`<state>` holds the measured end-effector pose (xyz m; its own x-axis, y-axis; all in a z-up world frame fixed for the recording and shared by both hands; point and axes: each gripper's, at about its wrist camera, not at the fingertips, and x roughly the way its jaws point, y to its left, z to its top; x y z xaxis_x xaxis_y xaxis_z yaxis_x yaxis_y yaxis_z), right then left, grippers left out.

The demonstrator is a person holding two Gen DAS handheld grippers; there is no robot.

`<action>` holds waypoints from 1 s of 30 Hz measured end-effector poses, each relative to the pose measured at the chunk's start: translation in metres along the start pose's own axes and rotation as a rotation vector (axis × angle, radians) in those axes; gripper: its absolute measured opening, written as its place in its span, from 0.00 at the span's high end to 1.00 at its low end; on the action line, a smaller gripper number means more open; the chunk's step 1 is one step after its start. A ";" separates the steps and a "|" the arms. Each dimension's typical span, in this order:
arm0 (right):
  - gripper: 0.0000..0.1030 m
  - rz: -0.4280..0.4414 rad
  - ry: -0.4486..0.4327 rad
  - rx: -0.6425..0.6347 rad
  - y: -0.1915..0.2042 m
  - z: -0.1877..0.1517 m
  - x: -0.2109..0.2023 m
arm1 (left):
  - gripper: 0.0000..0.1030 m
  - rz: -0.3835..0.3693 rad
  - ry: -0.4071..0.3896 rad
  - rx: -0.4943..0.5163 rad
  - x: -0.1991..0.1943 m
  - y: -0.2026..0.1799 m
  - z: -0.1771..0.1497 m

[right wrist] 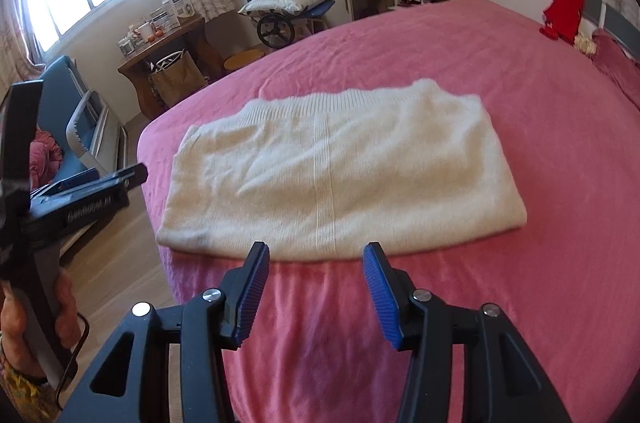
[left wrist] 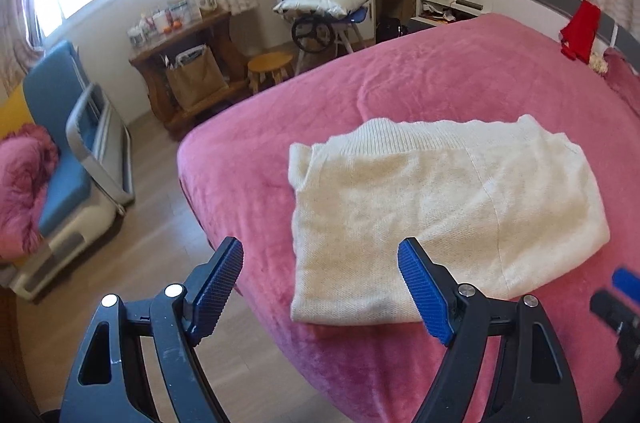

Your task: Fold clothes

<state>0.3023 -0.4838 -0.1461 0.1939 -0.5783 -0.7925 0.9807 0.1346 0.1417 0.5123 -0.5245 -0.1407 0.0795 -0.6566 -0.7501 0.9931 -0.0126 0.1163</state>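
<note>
Cream sweater [right wrist: 336, 175] lies folded flat near the corner of the pink bed [right wrist: 500, 63], left claw [left wrist: 320, 287] and right claw [right wrist: 316, 291] both spread, empty, just short of it.

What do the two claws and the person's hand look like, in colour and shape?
Each claw, left and right, has black skeletal arms with cut-outs, silver rivets and two blue ribbed pads. The hand grips a black handle bearing unreadable lettering; a patterned yellow sleeve shows.
</note>
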 end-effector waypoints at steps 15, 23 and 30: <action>0.51 -0.021 0.000 -0.063 -0.001 0.026 0.018 | 0.21 -0.209 0.017 -0.179 -0.001 0.024 0.014; 0.51 -0.022 -0.006 -0.085 0.004 0.022 0.015 | 0.21 -0.029 -0.003 -0.018 -0.012 0.004 0.012; 0.51 -0.024 -0.007 -0.080 0.000 0.028 0.016 | 0.21 -0.039 -0.021 -0.032 -0.013 0.002 0.006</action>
<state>0.3058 -0.5157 -0.1426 0.1707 -0.5877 -0.7909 0.9800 0.1846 0.0743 0.5130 -0.5204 -0.1262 0.0388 -0.6714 -0.7401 0.9977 -0.0151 0.0661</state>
